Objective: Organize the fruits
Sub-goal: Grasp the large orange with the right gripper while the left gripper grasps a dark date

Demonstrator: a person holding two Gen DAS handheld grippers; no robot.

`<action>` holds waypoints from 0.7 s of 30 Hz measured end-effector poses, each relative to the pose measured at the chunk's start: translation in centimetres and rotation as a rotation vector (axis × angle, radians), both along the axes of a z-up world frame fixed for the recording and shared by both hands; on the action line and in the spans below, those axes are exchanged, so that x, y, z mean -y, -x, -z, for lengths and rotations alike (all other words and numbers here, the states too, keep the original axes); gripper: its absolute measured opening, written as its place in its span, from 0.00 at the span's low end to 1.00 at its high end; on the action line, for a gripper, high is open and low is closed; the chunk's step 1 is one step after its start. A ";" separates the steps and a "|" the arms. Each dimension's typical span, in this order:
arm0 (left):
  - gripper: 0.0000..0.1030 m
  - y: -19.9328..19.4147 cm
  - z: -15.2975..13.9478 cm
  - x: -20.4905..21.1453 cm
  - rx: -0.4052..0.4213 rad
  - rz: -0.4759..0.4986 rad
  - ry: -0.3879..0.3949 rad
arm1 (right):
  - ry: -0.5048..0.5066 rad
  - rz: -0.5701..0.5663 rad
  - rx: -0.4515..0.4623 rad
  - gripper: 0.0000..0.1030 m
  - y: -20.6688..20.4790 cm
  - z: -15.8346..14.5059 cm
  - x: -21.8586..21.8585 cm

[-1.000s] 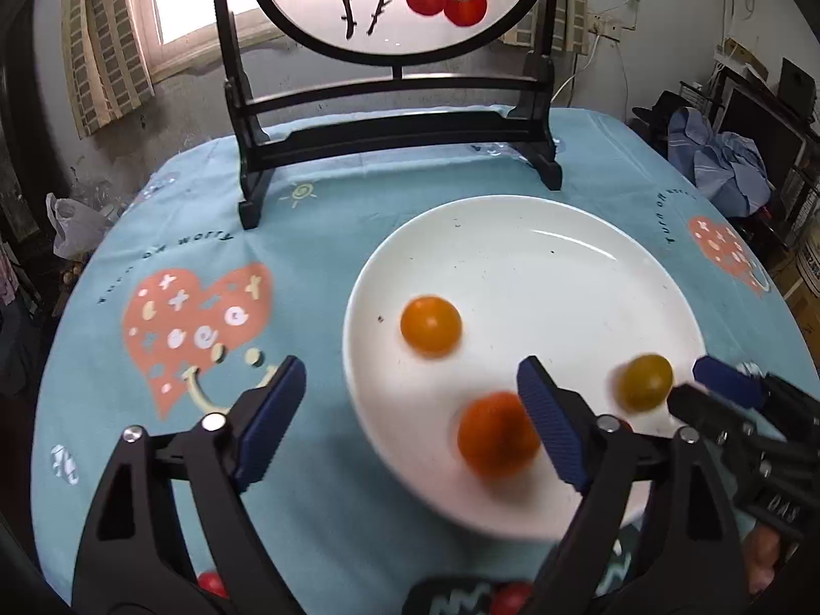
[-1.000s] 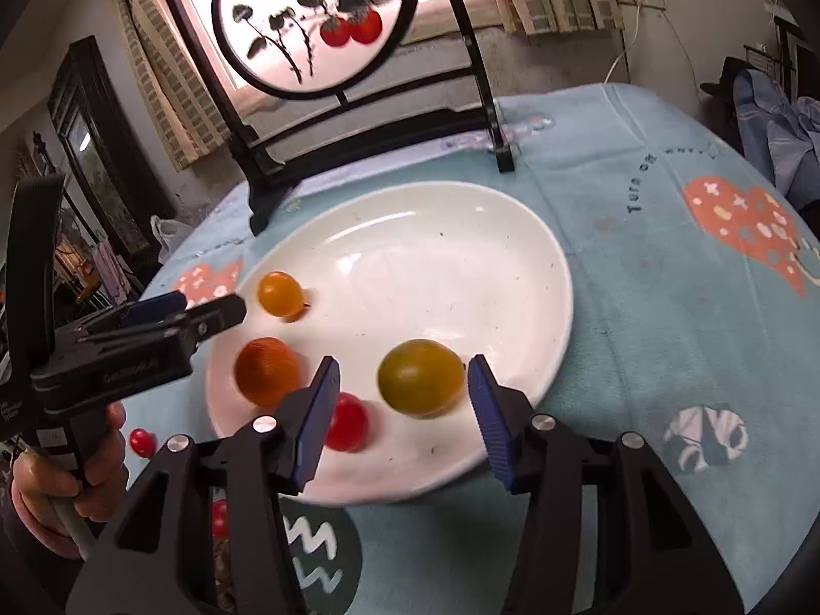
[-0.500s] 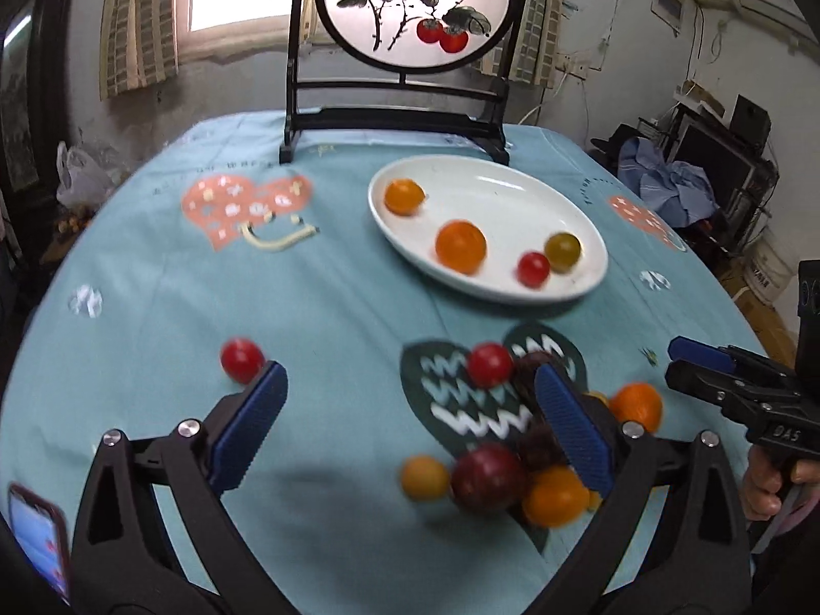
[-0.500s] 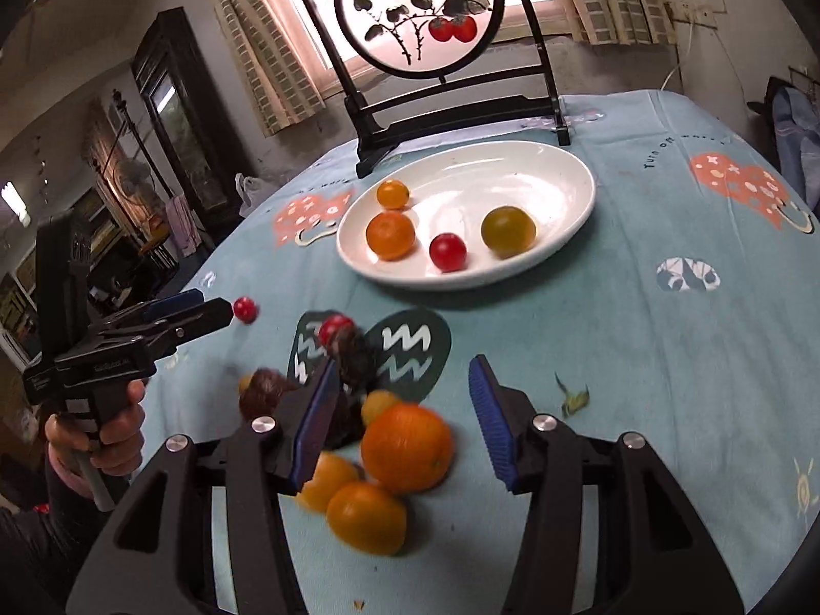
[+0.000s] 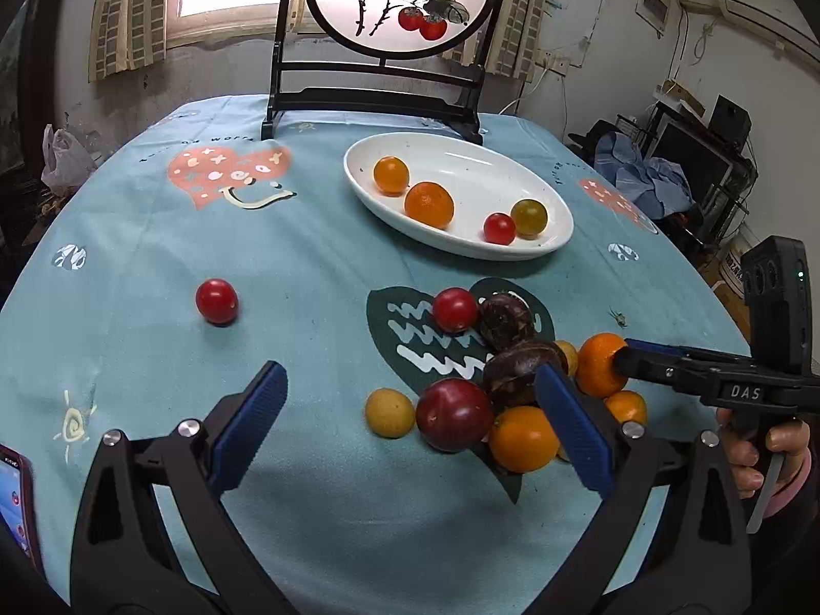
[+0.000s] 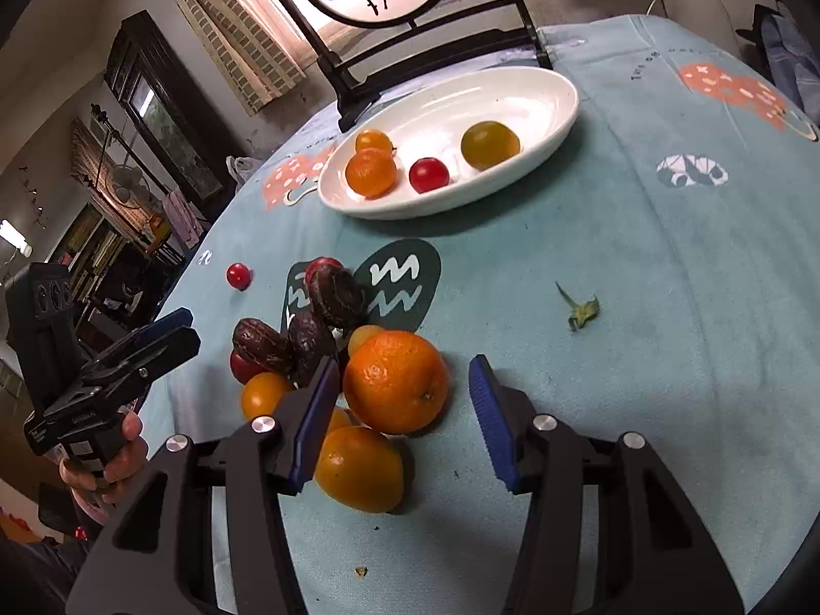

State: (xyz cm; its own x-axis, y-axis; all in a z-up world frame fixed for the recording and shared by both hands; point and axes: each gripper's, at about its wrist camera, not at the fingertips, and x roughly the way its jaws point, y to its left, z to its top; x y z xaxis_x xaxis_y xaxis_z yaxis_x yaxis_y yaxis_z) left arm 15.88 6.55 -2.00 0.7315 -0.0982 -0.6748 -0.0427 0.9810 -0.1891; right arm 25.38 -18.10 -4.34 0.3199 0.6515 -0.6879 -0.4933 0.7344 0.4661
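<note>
From the left wrist view, the left gripper (image 5: 410, 425) stood wide apart and held nothing. Far ahead of it the white plate (image 5: 558, 205) carried four fruits: two orange, one small red, one yellow-green. That part looked done. Closer in, crowded against and past its right finger, lay the unsorted pile (image 5: 507, 384): at least two dark brown fruits, a dark red plum, a red tomato, a small yellow fruit and several orange ones, some hidden behind the finger, so the count was uncertain. A lone red tomato (image 5: 217, 301) sat well ahead of its left finger. The right gripper (image 5: 622, 356) reached in from the right, its tips at an orange; whether apart or together could not be told here.

From the right wrist view, the right gripper (image 6: 405, 410) was spread open around the big orange (image 6: 394, 382), not yet pinching it. Another orange (image 6: 359, 469) lay just under its left finger, and three dark brown fruits showed beyond. By my judgement, most of the sorting remained.
</note>
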 end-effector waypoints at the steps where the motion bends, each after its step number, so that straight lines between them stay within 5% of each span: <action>1: 0.96 0.0 0.0 0.1 -0.001 0.004 0.001 | -0.003 -0.003 -0.007 0.52 0.0 0.2 -0.1; 15: 0.95 0.6 -0.4 4.0 0.066 0.146 -0.099 | -0.038 0.017 0.029 0.43 0.2 -0.4 0.4; 21: 0.75 -0.9 0.7 6.7 0.017 0.205 -0.160 | -0.009 0.028 0.030 0.43 0.3 -0.3 0.3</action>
State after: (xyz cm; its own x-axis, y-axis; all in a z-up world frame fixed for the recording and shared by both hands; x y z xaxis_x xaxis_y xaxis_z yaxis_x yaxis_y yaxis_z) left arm 16.82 -0.11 -2.70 0.7183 -0.1388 -0.6817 0.1624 0.9863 -0.0297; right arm 25.13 -18.45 -4.03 0.3587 0.6483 -0.6715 -0.4866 0.7438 0.4582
